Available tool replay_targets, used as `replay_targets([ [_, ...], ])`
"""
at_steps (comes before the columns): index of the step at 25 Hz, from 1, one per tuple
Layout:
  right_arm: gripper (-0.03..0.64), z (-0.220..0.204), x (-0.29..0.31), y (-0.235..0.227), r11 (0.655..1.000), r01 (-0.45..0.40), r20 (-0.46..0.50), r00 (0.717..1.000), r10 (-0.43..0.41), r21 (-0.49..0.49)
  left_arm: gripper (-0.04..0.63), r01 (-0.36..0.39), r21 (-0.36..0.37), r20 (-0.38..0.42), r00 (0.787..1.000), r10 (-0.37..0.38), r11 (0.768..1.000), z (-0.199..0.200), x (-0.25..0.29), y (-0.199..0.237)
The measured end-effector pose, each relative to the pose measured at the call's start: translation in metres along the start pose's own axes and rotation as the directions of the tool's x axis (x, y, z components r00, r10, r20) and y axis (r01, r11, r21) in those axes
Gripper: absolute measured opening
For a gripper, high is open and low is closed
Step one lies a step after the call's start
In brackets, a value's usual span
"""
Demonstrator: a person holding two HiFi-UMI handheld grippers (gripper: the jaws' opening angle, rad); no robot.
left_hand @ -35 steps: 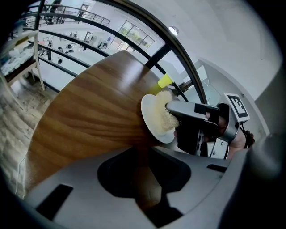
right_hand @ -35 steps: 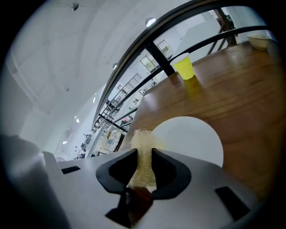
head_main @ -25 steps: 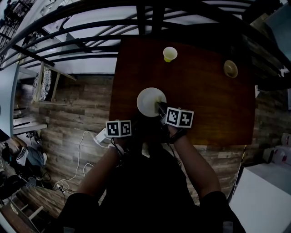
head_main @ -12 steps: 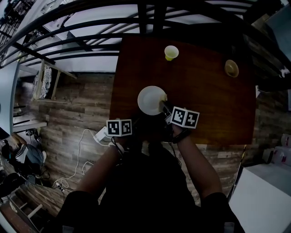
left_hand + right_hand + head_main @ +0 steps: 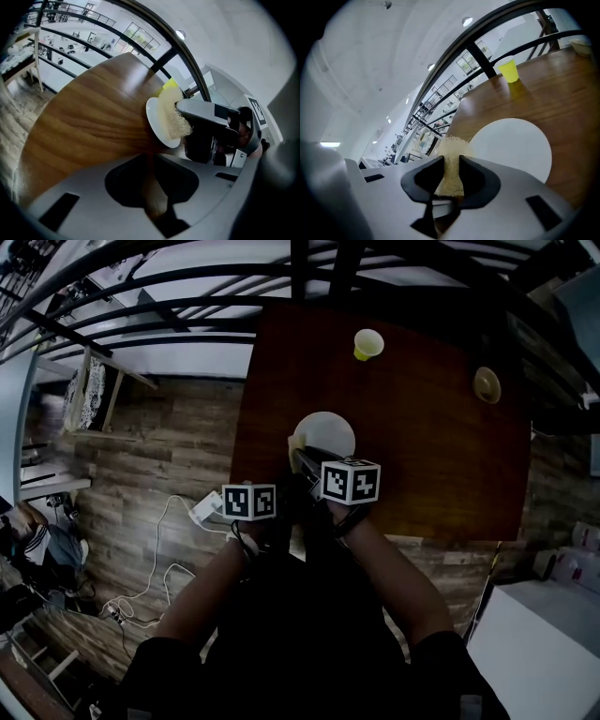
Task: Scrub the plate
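Observation:
A white plate (image 5: pixel 328 432) lies on the brown wooden table (image 5: pixel 422 446), near its front left corner. My right gripper (image 5: pixel 304 459) is shut on a pale yellow sponge (image 5: pixel 451 152) at the plate's (image 5: pixel 513 145) near-left rim. From the left gripper view, the sponge (image 5: pixel 174 117) rests against the plate (image 5: pixel 157 126), with the right gripper (image 5: pixel 206 124) behind it. My left gripper (image 5: pixel 151 180) hovers by the table's front left edge, a short way from the plate. Its jaws stand a narrow gap apart with only table wood showing between them.
A yellow cup (image 5: pixel 367 343) stands at the table's far side, also visible as a yellow cup (image 5: pixel 509 71) beyond the plate. A small tan bowl (image 5: pixel 487 384) sits at the far right. Black railings (image 5: pixel 169 277) run behind the table; wood-plank floor (image 5: pixel 159 446) and a white cable lie left.
My right gripper has swept the sponge leftward across the plate, from its right side to its near-left rim. The left gripper has stayed by the table's corner.

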State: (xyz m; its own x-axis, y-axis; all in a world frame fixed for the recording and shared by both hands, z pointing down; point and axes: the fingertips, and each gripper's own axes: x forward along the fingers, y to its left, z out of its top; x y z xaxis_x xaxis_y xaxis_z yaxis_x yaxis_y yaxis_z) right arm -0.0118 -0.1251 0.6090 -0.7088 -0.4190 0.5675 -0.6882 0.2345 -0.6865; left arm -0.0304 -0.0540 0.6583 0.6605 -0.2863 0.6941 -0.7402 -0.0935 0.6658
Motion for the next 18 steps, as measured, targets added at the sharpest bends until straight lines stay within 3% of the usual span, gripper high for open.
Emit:
replay_targets([
  [10, 0.110, -0.007, 0.013, -0.009, 0.999, 0.036, -0.018, 0.999, -0.035, 0.033, 0.060, 0.003, -0.024, -0.005, 1.000, -0.003, 1.000, 0.002, -0.004, 0.007],
  [18, 0.110, -0.006, -0.024, -0.040, 0.993, 0.100, 0.014, 0.995, -0.101, 0.057, 0.060, -0.018, -0.030, -0.013, 1.000, 0.018, 0.999, -0.002, -0.004, 0.002],
])
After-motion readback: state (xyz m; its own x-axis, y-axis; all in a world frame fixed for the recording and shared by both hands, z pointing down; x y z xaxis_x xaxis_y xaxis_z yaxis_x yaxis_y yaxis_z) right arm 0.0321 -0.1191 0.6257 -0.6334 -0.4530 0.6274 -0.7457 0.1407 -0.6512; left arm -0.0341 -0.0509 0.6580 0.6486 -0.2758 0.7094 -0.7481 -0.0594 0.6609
